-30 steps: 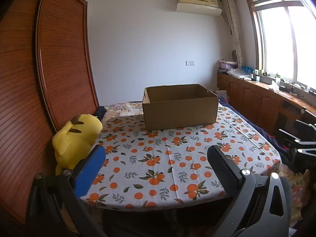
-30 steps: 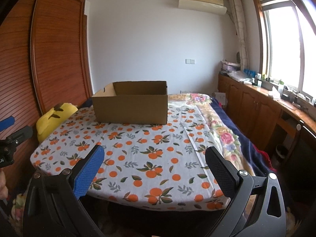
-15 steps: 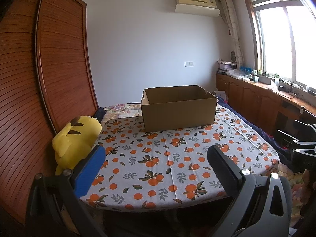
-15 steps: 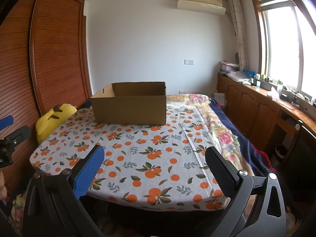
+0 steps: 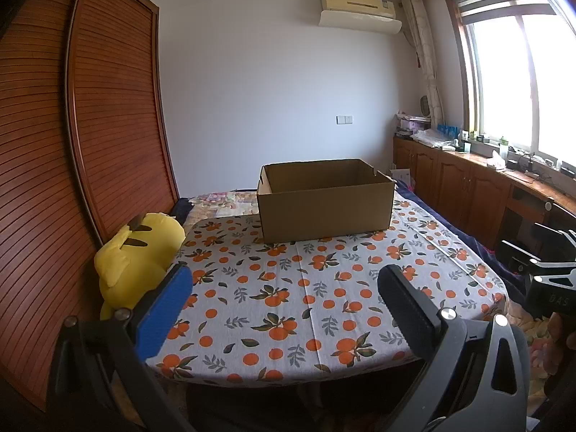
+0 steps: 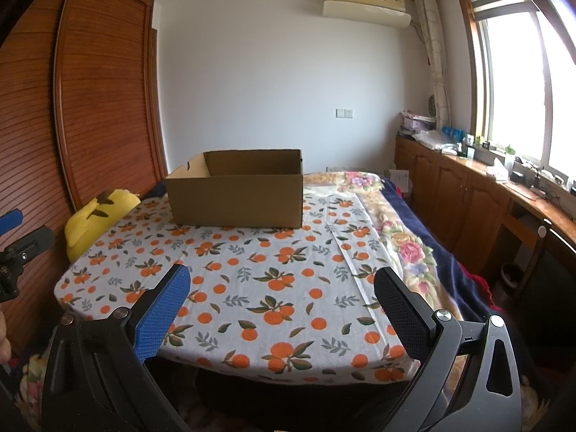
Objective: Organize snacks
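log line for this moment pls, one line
stage: before first pick | left gripper: open, empty | right gripper: open, empty | cardboard box: open-topped, on orange-print cloth | snacks: none visible

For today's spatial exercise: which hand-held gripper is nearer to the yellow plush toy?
Left. The left hand-held gripper is open with the plush toy right beside its blue finger. The right hand-held gripper, also open, sits further right, across the tablecloth from it.

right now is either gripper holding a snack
No, the left gripper and the right gripper both stand open with nothing between their fingers, only the orange-print tablecloth beyond.
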